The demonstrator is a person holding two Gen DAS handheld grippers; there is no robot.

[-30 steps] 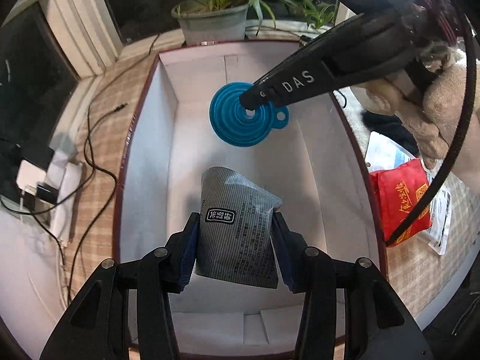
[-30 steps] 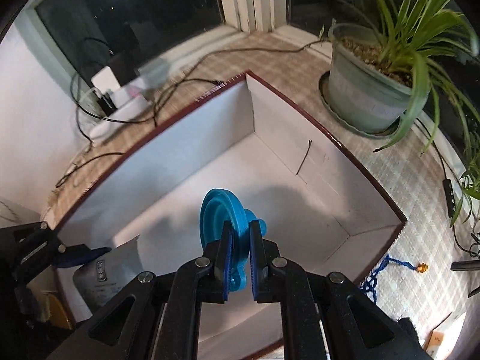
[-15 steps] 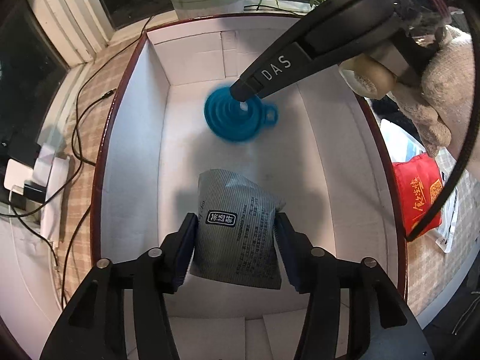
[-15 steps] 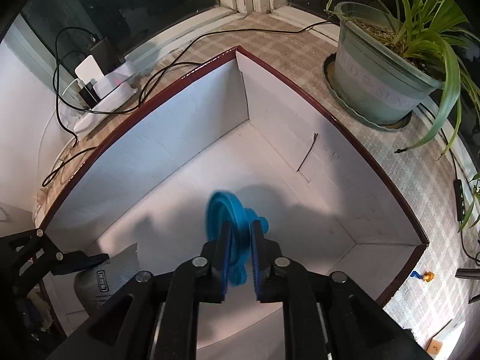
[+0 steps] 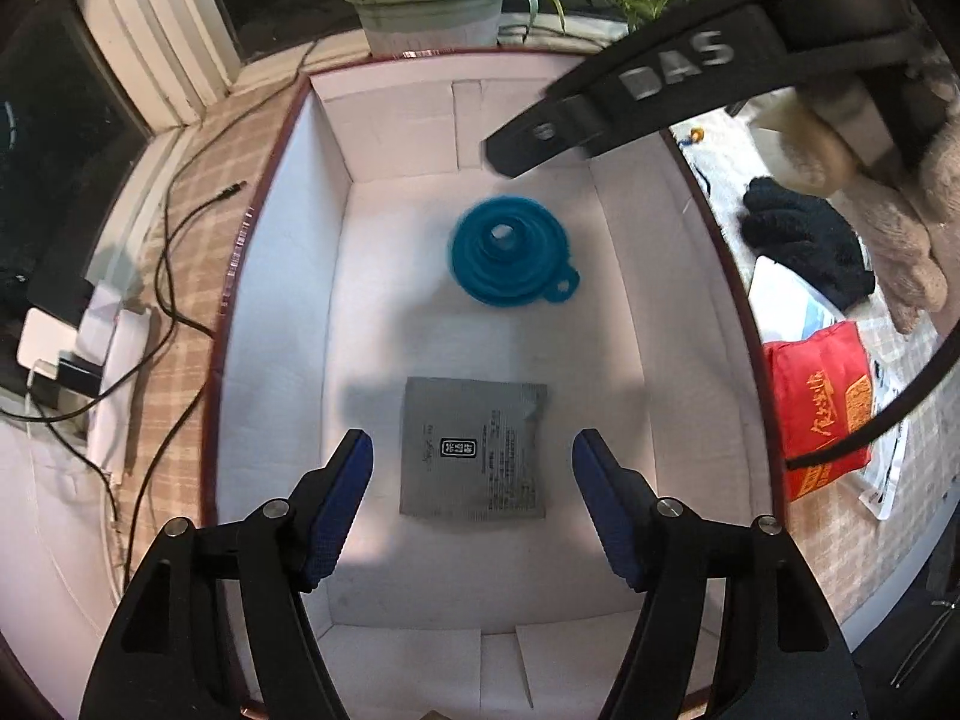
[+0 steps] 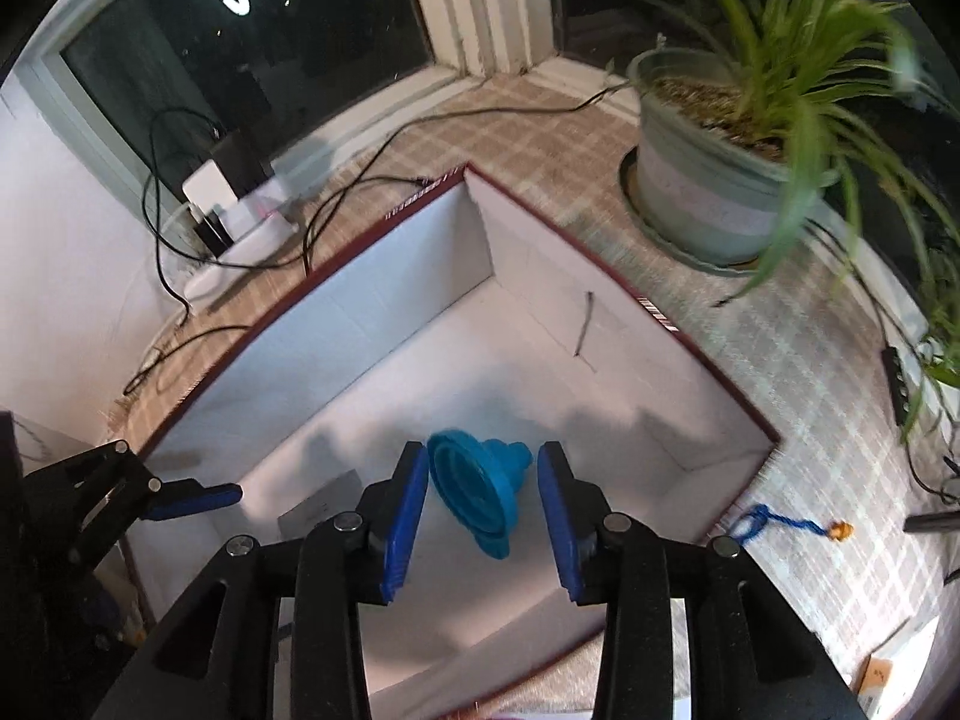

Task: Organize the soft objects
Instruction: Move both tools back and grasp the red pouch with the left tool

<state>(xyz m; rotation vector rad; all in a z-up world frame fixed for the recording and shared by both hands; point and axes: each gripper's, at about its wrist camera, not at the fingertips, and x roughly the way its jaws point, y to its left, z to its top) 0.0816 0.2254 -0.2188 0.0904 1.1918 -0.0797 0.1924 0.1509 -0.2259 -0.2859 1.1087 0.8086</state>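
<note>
1. With both claws just opened over the box [image 5: 282, 276], each thing has been let go: the left claw [image 5: 473, 498] stands wide, the grey packet [image 5: 474, 447] lying flat on the box floor between its fingers, touching neither.
2. The right claw [image 6: 483, 516] is parted too; the blue funnel [image 6: 480, 489] sits between its pads, looks free of them and is blurred, so it may not have settled.
3. Risk: the funnel could roll or tip toward the packet.
4. Risk: lifting the right claw at a slant could catch the funnel's rim and drag it out.
5. Risk: the two claws are near each other; a careless lift could knock them together.
</note>
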